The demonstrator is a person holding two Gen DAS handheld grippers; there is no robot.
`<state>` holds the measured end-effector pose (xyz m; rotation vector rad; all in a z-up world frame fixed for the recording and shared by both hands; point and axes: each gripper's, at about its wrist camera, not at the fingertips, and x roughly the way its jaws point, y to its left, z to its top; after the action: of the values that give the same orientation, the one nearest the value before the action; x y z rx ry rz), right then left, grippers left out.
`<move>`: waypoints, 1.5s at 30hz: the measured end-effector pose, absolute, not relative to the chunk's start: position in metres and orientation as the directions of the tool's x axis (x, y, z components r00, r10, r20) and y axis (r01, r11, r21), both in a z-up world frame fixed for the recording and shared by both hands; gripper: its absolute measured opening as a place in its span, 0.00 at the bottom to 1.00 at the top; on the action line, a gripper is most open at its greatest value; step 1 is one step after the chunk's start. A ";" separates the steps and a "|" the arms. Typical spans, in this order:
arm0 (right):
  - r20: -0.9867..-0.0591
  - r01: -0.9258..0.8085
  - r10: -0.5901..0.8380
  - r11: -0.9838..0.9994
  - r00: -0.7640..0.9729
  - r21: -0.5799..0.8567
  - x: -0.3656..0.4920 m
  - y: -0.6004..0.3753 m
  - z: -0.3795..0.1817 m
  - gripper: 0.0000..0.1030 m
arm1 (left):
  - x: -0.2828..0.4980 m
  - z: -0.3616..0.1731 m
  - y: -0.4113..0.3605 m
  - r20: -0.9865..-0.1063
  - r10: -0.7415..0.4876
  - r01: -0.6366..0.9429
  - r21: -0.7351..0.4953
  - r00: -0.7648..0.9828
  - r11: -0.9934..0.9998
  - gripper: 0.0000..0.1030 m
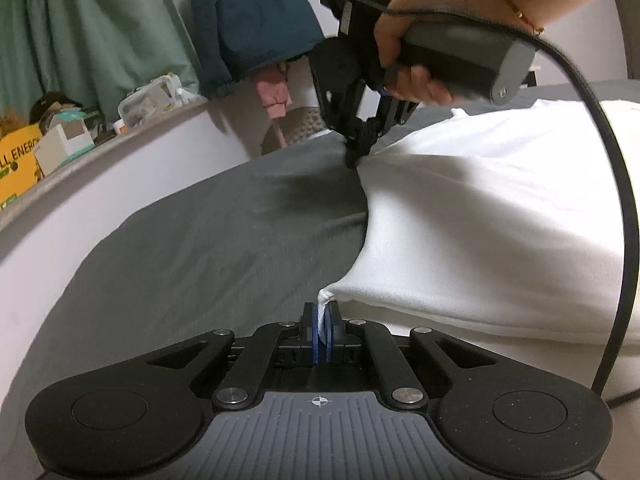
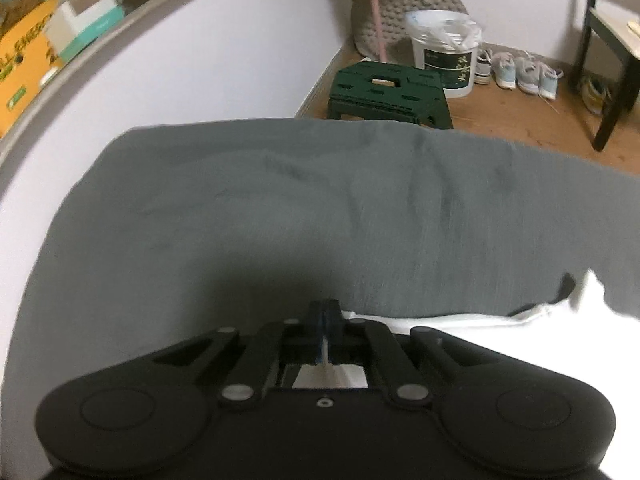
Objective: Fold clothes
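The white garment (image 1: 500, 240) runs off the right edge, its full shape hidden.

Both cams ride low and close over the grey bed (image 1: 200, 248), facing 12 o'clock; they share the cluttered shelf (image 2: 80, 20) at 10 o'clock and white garment (image 1: 480, 220).

2 grippers (image 1: 322, 322) (image 1: 362, 142), 1 white garment (image 1: 480, 216), 1 green stool (image 2: 390, 94), 1 white bucket (image 2: 448, 54)

White garment (image 1: 480, 220) spread on grey bedsheet (image 1: 200, 248). Left gripper (image 1: 322, 320) clamped on near corner of cloth. Right gripper (image 1: 360, 148), held in a hand (image 1: 416, 40), pinching far edge. Teal jacket (image 1: 248, 20) hanging behind; yellow box (image 1: 16, 164) on ledge.
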<state>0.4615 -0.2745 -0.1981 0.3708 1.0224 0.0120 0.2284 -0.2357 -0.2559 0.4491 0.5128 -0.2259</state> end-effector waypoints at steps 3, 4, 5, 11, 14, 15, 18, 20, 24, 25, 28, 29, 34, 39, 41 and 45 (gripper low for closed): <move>-0.787 0.114 0.224 0.931 0.575 0.348 0.447 -0.288 -0.174 0.40 | 0.221 -0.252 -0.230 -0.462 0.016 0.213 0.439 0.887 0.873 0.94; -0.766 0.086 0.234 0.932 0.599 0.352 0.436 -0.294 -0.161 0.44 | 0.219 -0.250 -0.225 -0.452 0.039 0.189 0.448 0.891 0.874 0.96; -0.749 0.066 0.245 0.931 0.616 0.358 0.424 -0.300 -0.151 0.45 | 0.218 -0.247 -0.219 -0.452 0.057 0.171 0.447 0.890 0.878 0.96; -0.662 0.146 0.207 0.888 0.721 0.436 0.291 -0.384 -0.106 0.51 | 0.217 -0.218 -0.180 -0.498 0.044 0.102 0.262 0.866 0.960 0.96; -0.666 0.291 0.085 0.853 0.741 0.433 0.201 -0.443 -0.095 0.51 | 0.203 -0.196 -0.174 -0.477 -0.121 0.163 0.049 0.870 0.985 0.96; -0.672 0.344 0.029 0.842 0.740 0.415 0.170 -0.461 -0.094 0.51 | 0.198 -0.193 -0.175 -0.464 -0.178 0.192 -0.016 0.868 0.981 0.96; -0.702 0.514 -0.154 0.789 0.695 0.335 0.079 -0.514 -0.095 0.51 | 0.181 -0.186 -0.183 -0.422 -0.330 0.283 -0.171 0.845 0.944 0.96; -0.731 0.643 -0.274 0.712 0.625 0.282 0.019 -0.557 -0.102 0.51 | 0.168 -0.187 -0.193 -0.402 -0.384 0.328 -0.203 0.831 0.923 0.96; -0.786 0.823 -0.423 0.538 0.451 0.183 -0.079 -0.628 -0.128 0.50 | 0.142 -0.196 -0.215 -0.376 -0.418 0.385 -0.163 0.827 0.908 0.96; -0.802 0.856 -0.441 0.492 0.403 0.160 -0.101 -0.644 -0.137 0.49 | 0.135 -0.198 -0.216 -0.366 -0.429 0.396 -0.166 0.826 0.903 0.96; -0.832 0.919 -0.466 0.375 0.302 0.123 -0.150 -0.677 -0.163 0.47 | 0.114 -0.204 -0.211 -0.325 -0.477 0.427 -0.216 0.817 0.878 0.96; -0.834 0.930 -0.470 0.344 0.290 0.130 -0.165 -0.686 -0.171 0.47 | 0.109 -0.207 -0.210 -0.326 -0.482 0.427 -0.228 0.813 0.875 0.96; -0.841 0.959 -0.491 0.263 0.226 0.104 -0.202 -0.712 -0.195 0.46 | 0.085 -0.222 -0.211 -0.352 -0.465 0.399 -0.246 0.812 0.883 0.96; -0.815 0.968 -0.534 0.219 0.224 0.122 -0.223 -0.733 -0.201 0.46 | 0.071 -0.226 -0.210 -0.339 -0.470 0.414 -0.226 0.815 0.882 0.96; -0.822 0.962 -0.514 0.233 0.246 0.142 -0.231 -0.739 -0.208 0.46 | 0.071 -0.229 -0.210 -0.342 -0.471 0.415 -0.226 0.813 0.881 0.96; -0.823 0.928 -0.482 0.347 0.300 0.135 -0.222 -0.736 -0.213 0.24 | 0.072 -0.232 -0.212 -0.352 -0.460 0.403 -0.225 0.815 0.887 0.96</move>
<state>-0.2224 -0.7363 -0.2127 0.6946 0.7722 -1.0423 0.0721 -0.2123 -0.2319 -0.1423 0.4105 -0.4618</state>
